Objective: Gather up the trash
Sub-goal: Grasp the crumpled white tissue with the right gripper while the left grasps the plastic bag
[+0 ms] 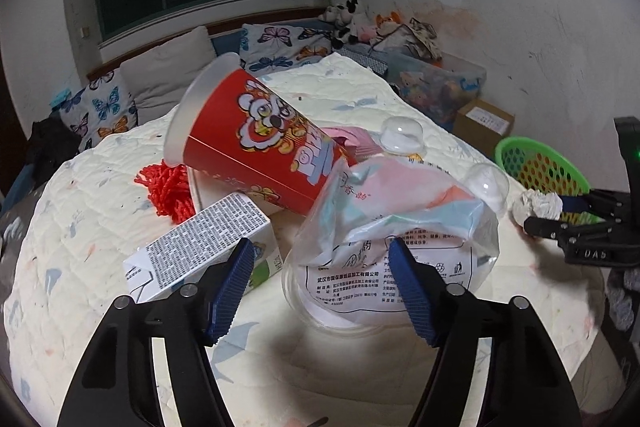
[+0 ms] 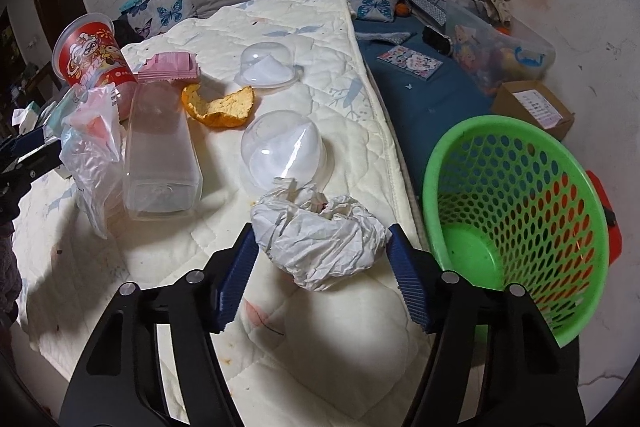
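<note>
The right gripper [image 2: 322, 259] points down at a cream quilted bedcover [image 2: 304, 27], its blue ribbed pads flanking a crumpled white paper tissue wad [image 2: 320, 239]; both pads sit at the wad's edges, seemingly touching it. Just right of the bedcover stands a green perforated plastic basket [image 2: 516, 211], tilted toward the camera. Beyond the wad lie two clear plastic dome lids [image 2: 284, 155], a piece of orange peel [image 2: 220, 107] and a clear rectangular plastic container [image 2: 160, 151]. At far left, the left gripper [image 2: 30, 155] meets a crinkled transparent plastic bag [image 2: 94, 151], near a red printed paper cup [image 2: 94, 53].
</note>
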`<state>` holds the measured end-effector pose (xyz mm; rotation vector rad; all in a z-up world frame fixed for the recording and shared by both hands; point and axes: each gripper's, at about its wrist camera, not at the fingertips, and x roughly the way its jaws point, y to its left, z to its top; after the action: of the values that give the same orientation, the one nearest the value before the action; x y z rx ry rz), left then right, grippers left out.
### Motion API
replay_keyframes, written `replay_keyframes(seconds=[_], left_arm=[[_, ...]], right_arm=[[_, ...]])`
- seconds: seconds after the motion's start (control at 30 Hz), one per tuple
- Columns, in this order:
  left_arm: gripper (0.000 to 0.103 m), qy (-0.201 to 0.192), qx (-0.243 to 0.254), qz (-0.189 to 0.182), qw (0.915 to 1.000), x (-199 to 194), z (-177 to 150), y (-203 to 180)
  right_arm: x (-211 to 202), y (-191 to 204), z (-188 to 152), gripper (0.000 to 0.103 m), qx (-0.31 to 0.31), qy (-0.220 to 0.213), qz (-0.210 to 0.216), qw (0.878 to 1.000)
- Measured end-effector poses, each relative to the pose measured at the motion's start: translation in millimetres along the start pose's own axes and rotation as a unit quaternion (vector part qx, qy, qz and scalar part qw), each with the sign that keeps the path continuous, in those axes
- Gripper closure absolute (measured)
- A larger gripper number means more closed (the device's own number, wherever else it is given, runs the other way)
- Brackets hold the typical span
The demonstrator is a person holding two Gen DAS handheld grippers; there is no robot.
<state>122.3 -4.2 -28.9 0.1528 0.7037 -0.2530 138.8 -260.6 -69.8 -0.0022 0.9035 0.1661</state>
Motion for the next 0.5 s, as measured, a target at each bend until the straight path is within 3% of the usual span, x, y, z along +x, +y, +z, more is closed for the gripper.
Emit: replay_keyframes(seconds=[0.17,0.23,0.5], left_arm=[[0.053,0.009,0.004,-0.005,0.9999,7.9,-2.5,1.5],[0.064,0.011,-0.002,-0.011,0.9999,9.8,-3.7,3.5],[0.08,-0.004,-0.014,-0.016,0.9998,-3.8,-9.4,3.6]], right_arm=[[-0.1,0.5,0.6,0.041,0.002,-0.004,0.001,1.0],[-1.0,1.0,0.6,0.041,0.003,-0.005,0.002,1.0],[-12.6,7.4,-0.4,0.042,-0.005,-0.017,0.008,1.0]])
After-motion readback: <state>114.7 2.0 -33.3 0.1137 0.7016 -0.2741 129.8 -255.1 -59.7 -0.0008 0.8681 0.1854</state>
